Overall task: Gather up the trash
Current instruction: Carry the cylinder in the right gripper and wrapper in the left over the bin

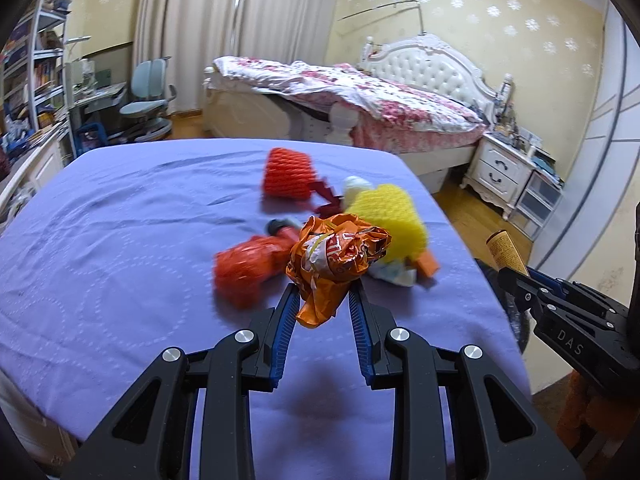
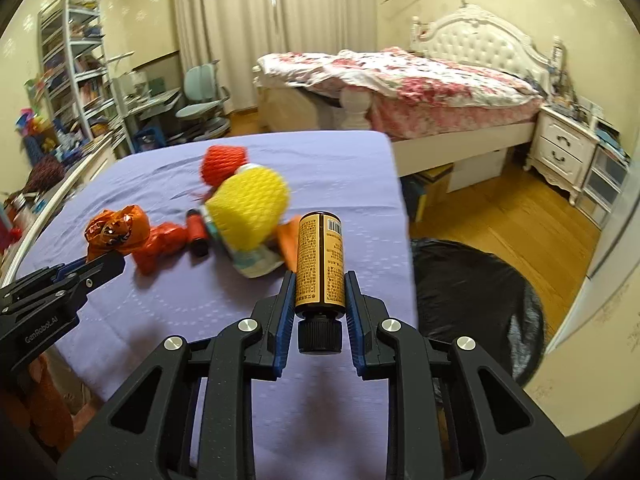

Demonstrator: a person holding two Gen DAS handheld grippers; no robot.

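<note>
Nearest the lens, the left hand-held gripper [image 1: 323, 300] pinched a crumpled orange foil wrapper [image 1: 338, 258] between its blue pads, lifted clear of the counter covered in a purple cloth [image 1: 120, 240]. The right hand-held gripper [image 2: 318, 292] was clamped on a small amber bottle with a black cap [image 2: 320, 264], cap toward the camera, near the counter's right edge. More trash lay heaped toward the counter's far right part: a yellow foam fruit net [image 2: 248, 212], a red foam net [image 2: 222, 164], a red crumpled wrapper [image 2: 160, 244] and some pale packaging [image 2: 256, 262]. A black bin bag [image 2: 476, 300] sat open on the wooden floor just past the right edge. Both pickups looked done; the step in hand seemed to be carrying. Next, each load would need moving over the bag's mouth before any release.
</note>
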